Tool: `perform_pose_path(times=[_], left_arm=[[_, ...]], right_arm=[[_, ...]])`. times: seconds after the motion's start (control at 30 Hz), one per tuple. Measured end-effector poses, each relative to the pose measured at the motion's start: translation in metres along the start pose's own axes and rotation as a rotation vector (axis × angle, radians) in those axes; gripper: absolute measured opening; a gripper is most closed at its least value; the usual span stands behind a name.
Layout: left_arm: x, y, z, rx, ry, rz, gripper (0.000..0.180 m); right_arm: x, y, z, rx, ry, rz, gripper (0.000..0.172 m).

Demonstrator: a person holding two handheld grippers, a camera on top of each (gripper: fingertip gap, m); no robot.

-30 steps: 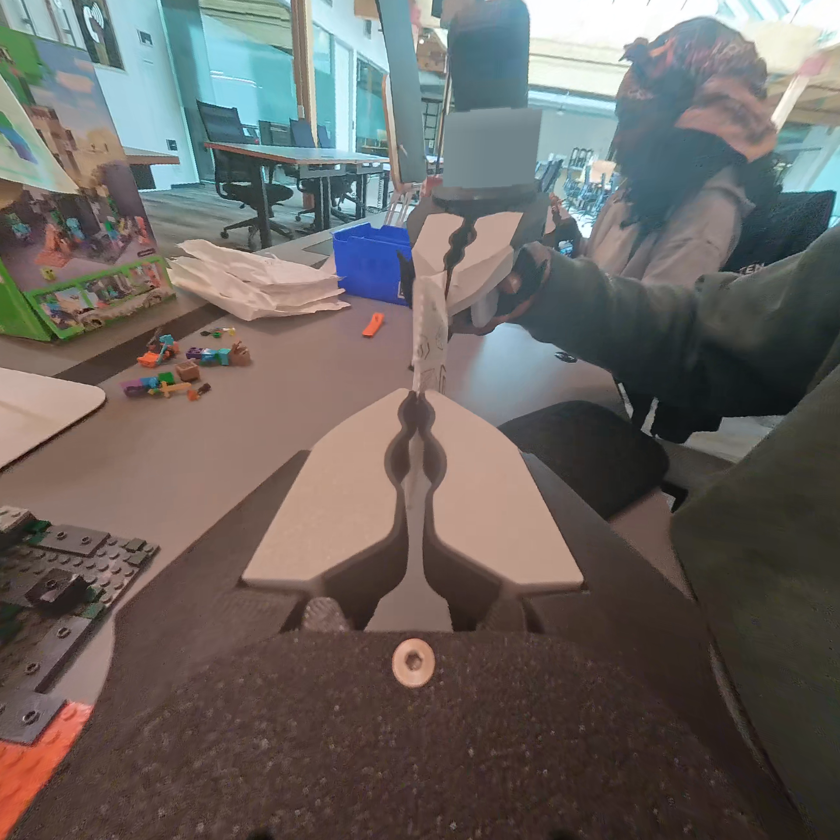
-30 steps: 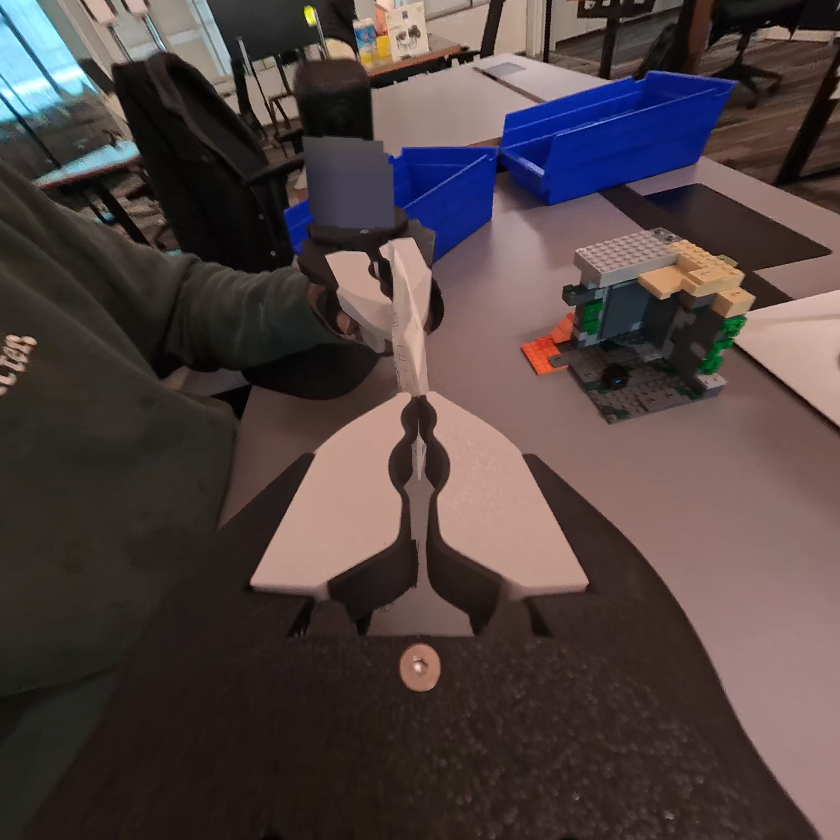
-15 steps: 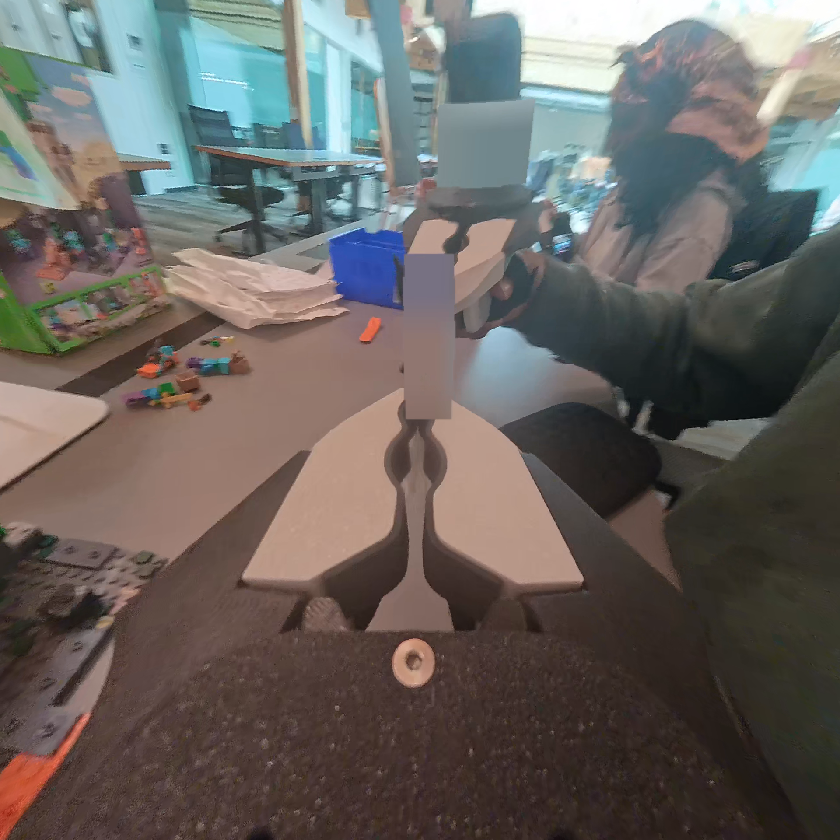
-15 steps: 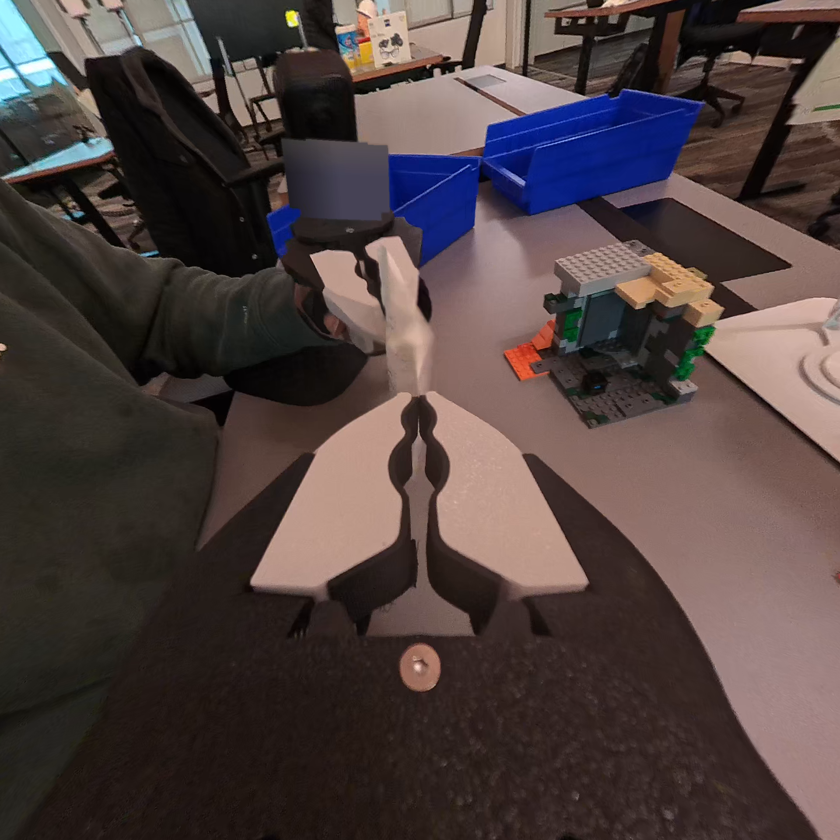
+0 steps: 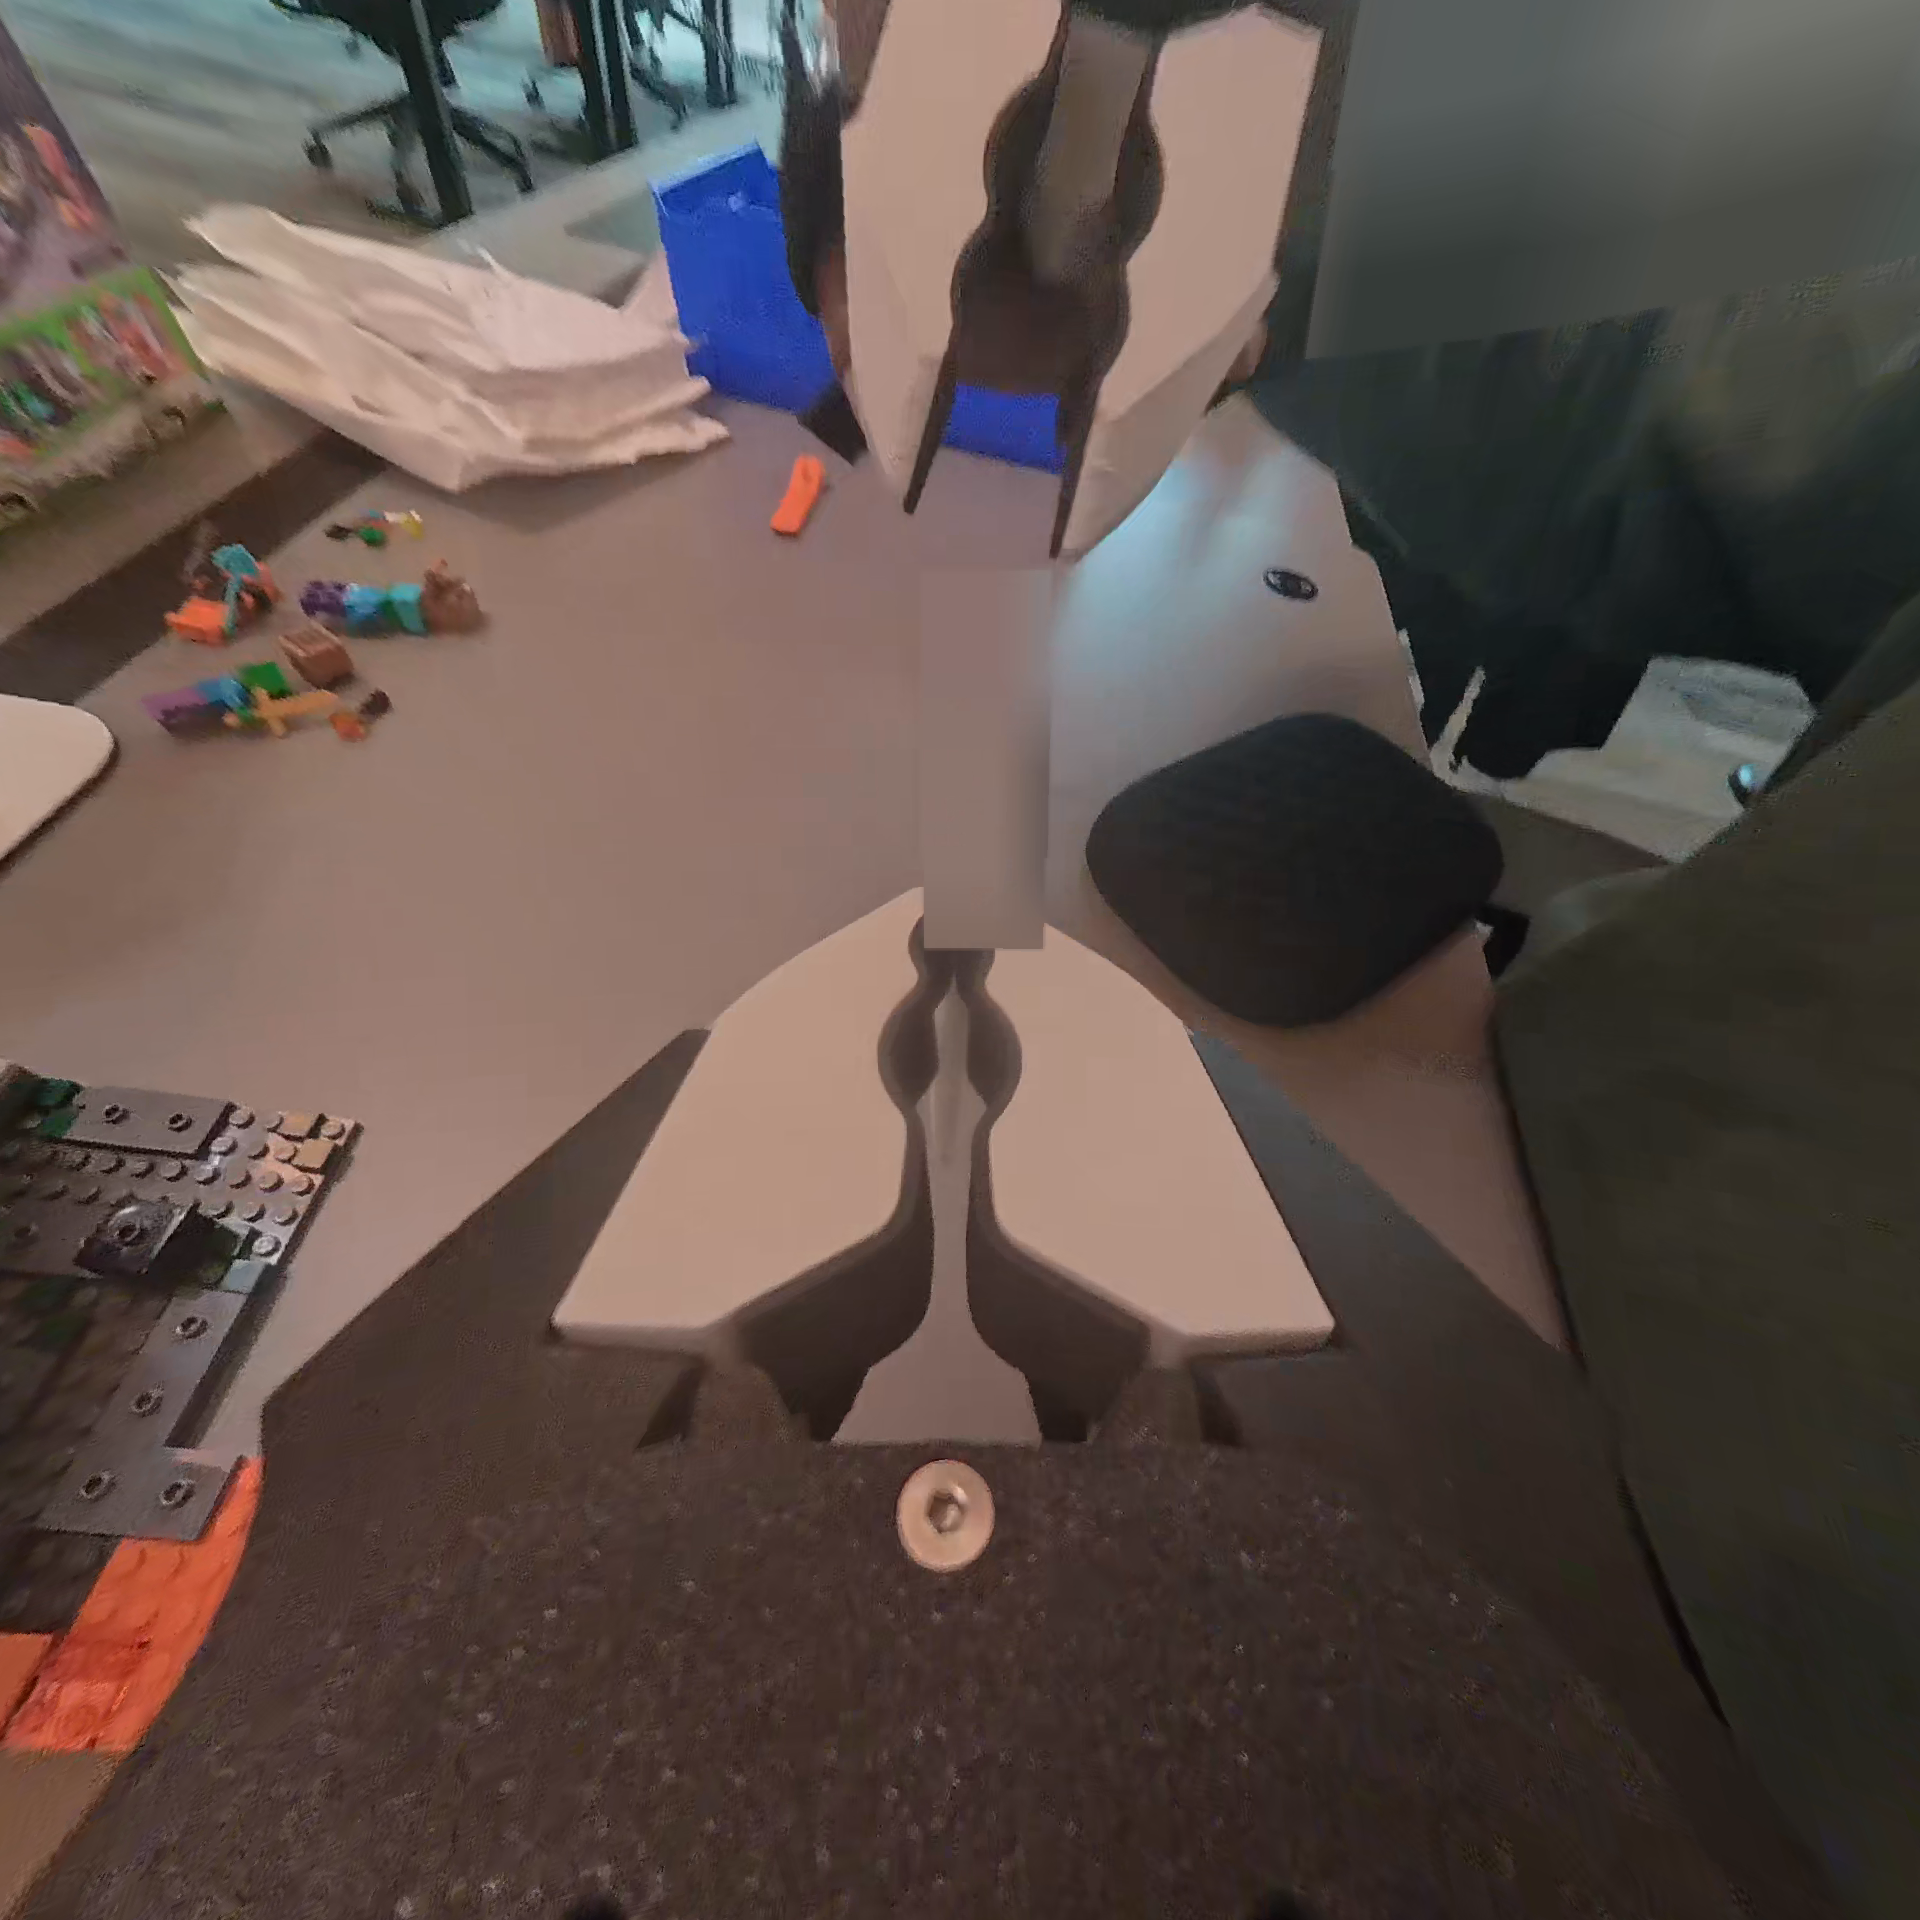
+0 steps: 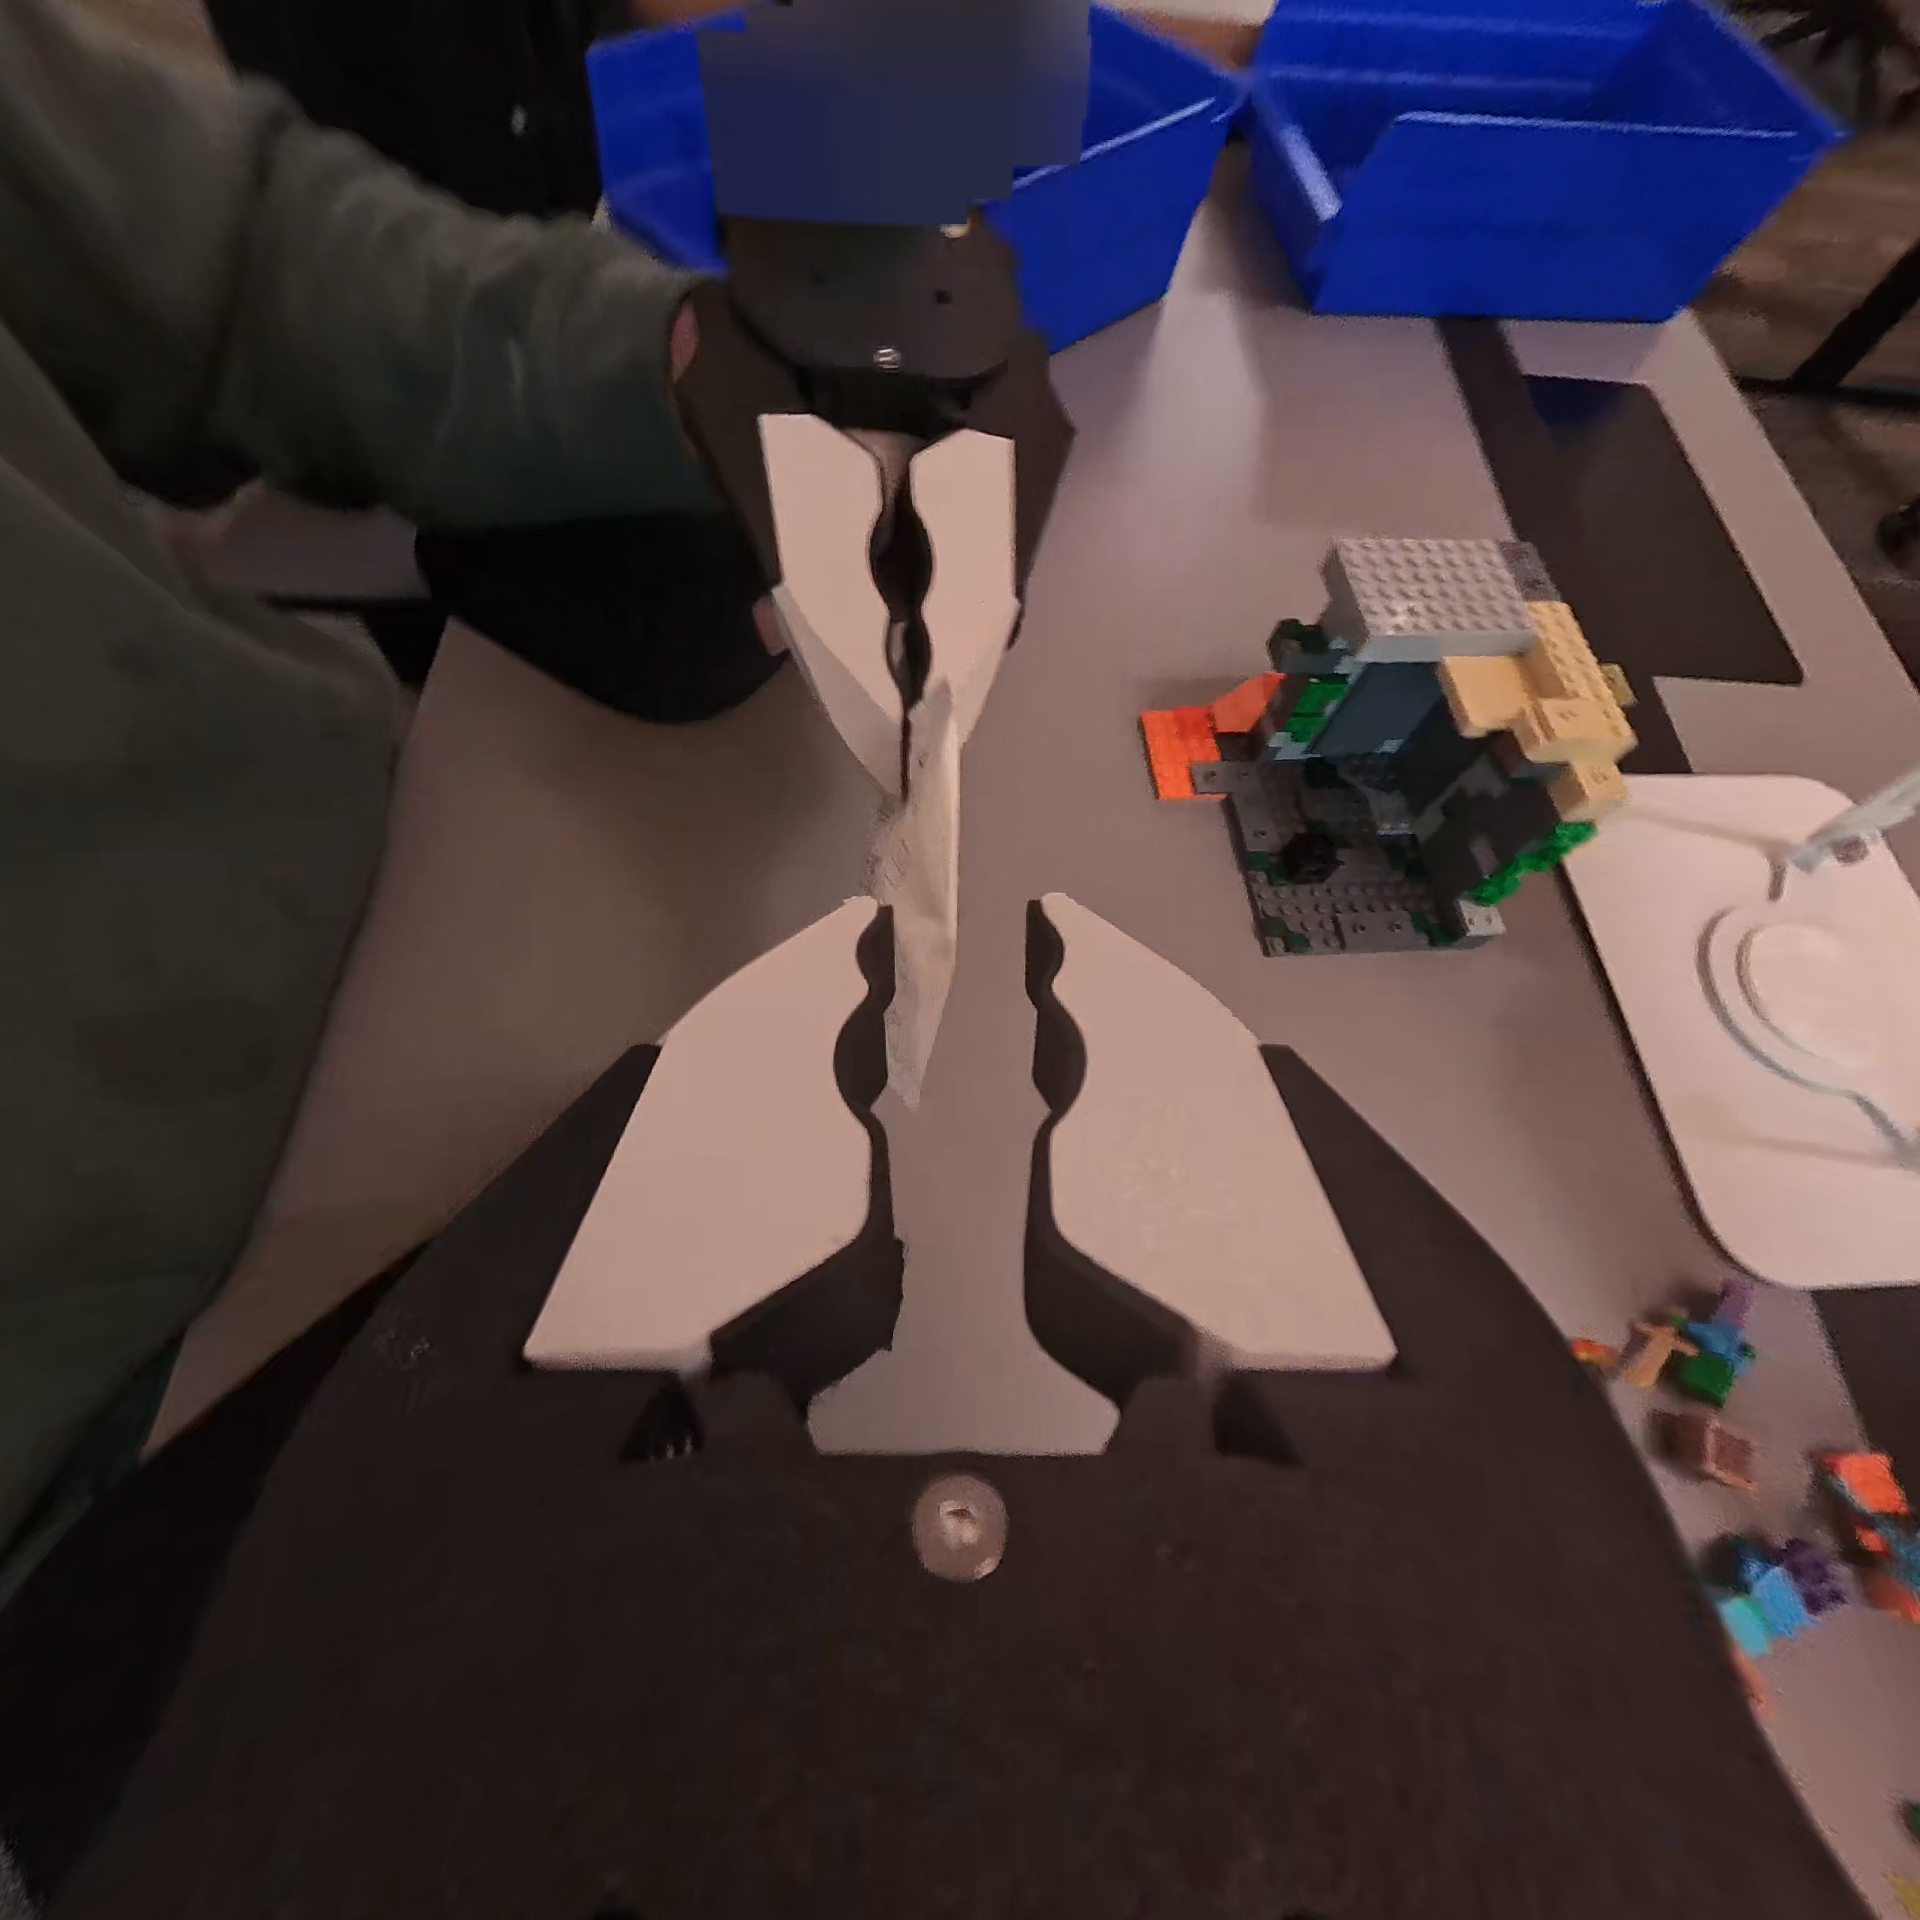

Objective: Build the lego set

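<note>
My left gripper (image 5: 951, 940) is shut on a thin white paper strip (image 5: 948, 1091). A blurred patch hides most of the strip ahead of the tips in the left wrist view. In the right wrist view the strip (image 6: 920, 883) runs from the left gripper (image 6: 906, 743), which pinches its far end, down between my right gripper's (image 6: 956, 914) fingers. The right gripper is open. The strip lies close to its left finger (image 6: 790, 1039), and the right finger (image 6: 1143, 1039) stands apart from it. The right gripper also shows in the left wrist view (image 5: 992, 499), open, just above the strip.
A toy brick building (image 6: 1403, 748) stands on the grey table (image 6: 1195, 468), with blue bins (image 6: 1507, 177) behind it and a white board (image 6: 1766, 1039) to the right. Loose bricks (image 5: 291, 644), an orange piece (image 5: 798, 497) and white paper bags (image 5: 436, 353) lie farther left. A black armrest (image 5: 1288, 862) is at the right. My hands' fingertips stand some 7 cm from each other. The toy brick building (image 6: 1403, 748) lies around 25 cm away from my left fingertips.
My right gripper was shut on the near end of the strip and has opened; the strip now hangs from the left gripper alone. Both grippers have tilted down toward the table.
</note>
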State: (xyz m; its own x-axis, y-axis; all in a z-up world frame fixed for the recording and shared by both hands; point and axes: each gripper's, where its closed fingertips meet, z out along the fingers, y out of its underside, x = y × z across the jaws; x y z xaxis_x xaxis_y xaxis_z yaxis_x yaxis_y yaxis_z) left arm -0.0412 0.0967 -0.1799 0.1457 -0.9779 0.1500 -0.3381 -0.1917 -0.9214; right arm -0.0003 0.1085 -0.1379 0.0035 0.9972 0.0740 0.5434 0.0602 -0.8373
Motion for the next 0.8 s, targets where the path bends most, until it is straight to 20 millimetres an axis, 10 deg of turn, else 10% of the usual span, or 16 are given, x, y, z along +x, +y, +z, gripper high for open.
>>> perform_pose_path(times=[0.33,0.5,0.8], left_arm=[[0.012,0.010,0.011,-0.204,0.054,0.049,0.000],[0.014,0.014,0.010,-0.225,0.060,0.058,0.000],[0.018,0.001,0.007,-0.124,0.053,0.066,0.011]], right_arm=[[-0.017,-0.001,0.038,-0.278,-0.110,-0.186,0.027],[-0.022,0.003,0.043,-0.293,-0.142,-0.179,0.000],[-0.027,-0.001,0.044,-0.228,-0.179,-0.098,0.000]])
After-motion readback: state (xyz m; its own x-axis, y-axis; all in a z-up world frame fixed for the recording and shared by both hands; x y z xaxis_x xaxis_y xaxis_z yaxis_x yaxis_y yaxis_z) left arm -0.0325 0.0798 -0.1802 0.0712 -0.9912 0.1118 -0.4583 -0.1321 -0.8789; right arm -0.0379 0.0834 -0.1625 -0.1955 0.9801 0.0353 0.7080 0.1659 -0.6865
